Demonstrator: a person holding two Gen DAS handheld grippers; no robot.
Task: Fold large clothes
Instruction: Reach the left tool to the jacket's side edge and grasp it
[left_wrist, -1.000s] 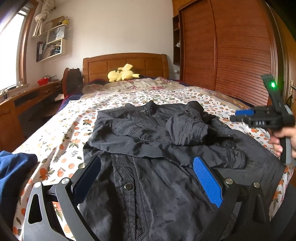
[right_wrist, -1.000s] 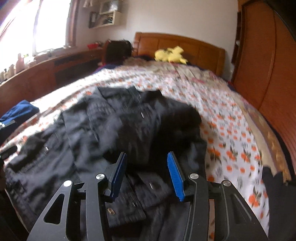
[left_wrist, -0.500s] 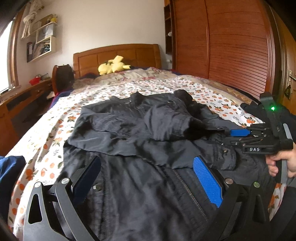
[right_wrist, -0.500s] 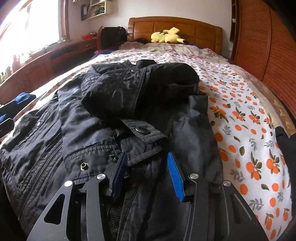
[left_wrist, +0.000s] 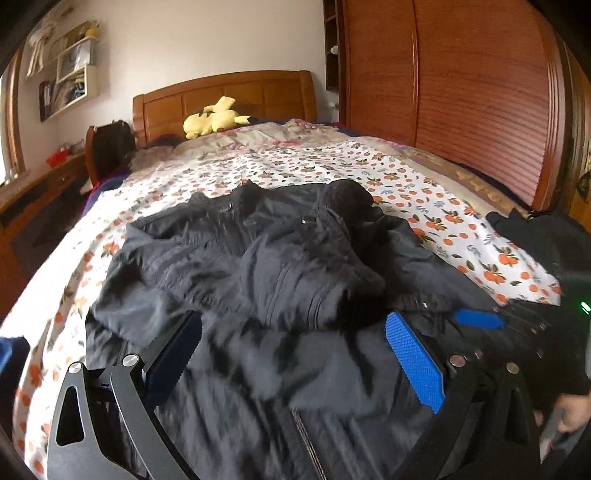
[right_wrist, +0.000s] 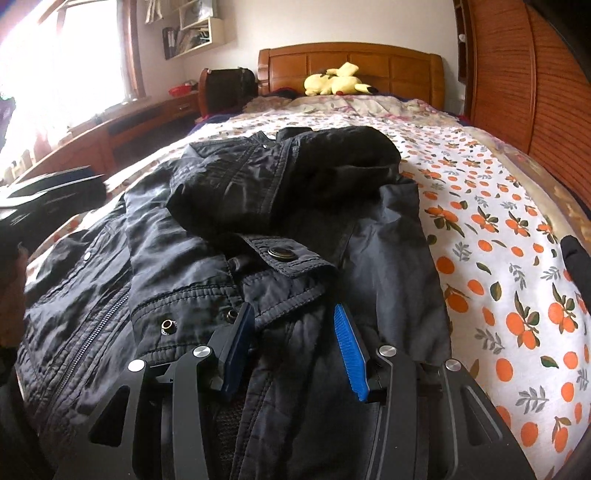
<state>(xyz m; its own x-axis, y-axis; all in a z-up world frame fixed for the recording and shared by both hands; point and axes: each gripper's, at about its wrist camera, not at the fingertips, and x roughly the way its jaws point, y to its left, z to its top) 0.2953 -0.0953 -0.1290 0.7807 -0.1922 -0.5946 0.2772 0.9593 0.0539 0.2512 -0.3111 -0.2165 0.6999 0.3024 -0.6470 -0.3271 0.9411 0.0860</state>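
I saw the black jacket (right_wrist: 258, 229) lying lengthwise, collar toward the far headboard (right_wrist: 351, 66). Left gripper (left_wrist: 291, 343) released wide; right gripper (right_wrist: 295, 339) released over the near hem.

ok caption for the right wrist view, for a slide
Right gripper open, low over a dark jacket spread on the orange-print bedsheet.

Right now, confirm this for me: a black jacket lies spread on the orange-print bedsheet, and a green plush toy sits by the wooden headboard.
Not quite. The plush toy is yellow, not green, as the right wrist view shows clearly. The rest holds: the black jacket lies spread on the orange-print bedsheet, and the toy sits by the wooden headboard.
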